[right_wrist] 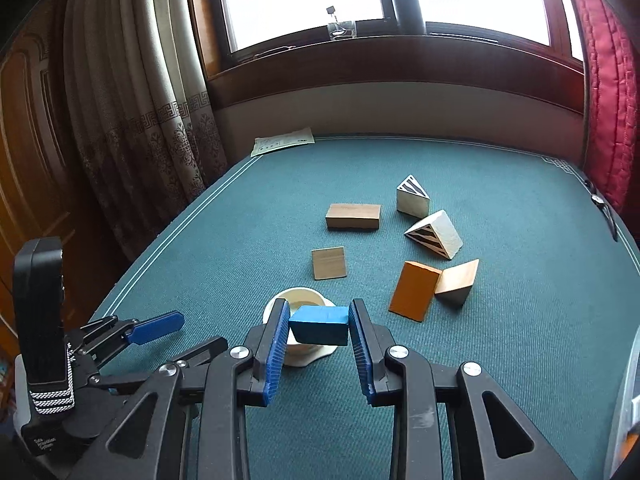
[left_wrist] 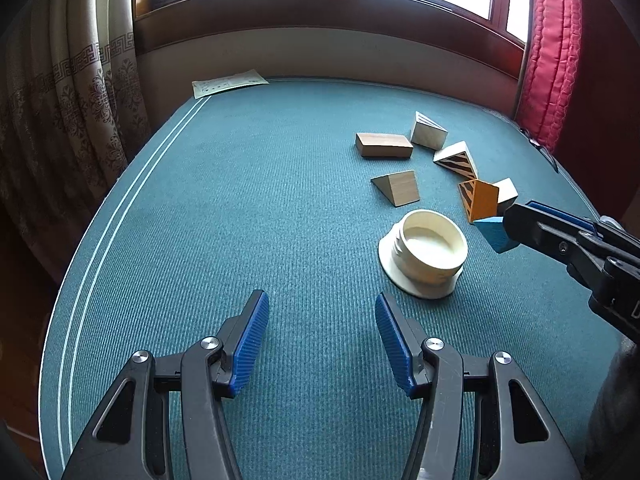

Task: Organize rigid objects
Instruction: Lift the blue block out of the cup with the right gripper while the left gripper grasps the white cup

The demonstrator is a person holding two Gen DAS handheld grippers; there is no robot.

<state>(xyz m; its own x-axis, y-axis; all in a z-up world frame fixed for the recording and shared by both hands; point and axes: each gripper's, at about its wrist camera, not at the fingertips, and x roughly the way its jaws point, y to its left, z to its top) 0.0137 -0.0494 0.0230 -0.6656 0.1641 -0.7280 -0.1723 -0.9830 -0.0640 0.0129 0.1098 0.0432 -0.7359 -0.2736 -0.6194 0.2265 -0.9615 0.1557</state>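
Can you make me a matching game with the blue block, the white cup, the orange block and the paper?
Things:
1. blue block
2. white cup
3. orange block
4. paper

Places:
A. far corner of the table
B. leaning against a wooden wedge
C. pinched in the right gripper
D. standing on the mat, empty

Pairs: 1-C, 2-D, 3-B, 4-A

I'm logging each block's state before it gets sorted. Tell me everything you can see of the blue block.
The blue block is a small wedge-like piece, matte blue, apparently painted wood, with crisp edges. The right gripper is shut on it, ribbed blue pads pressing its two ends. It is held tilted and seems off the cloth, beside the cream round holder; nothing else visibly touches it.
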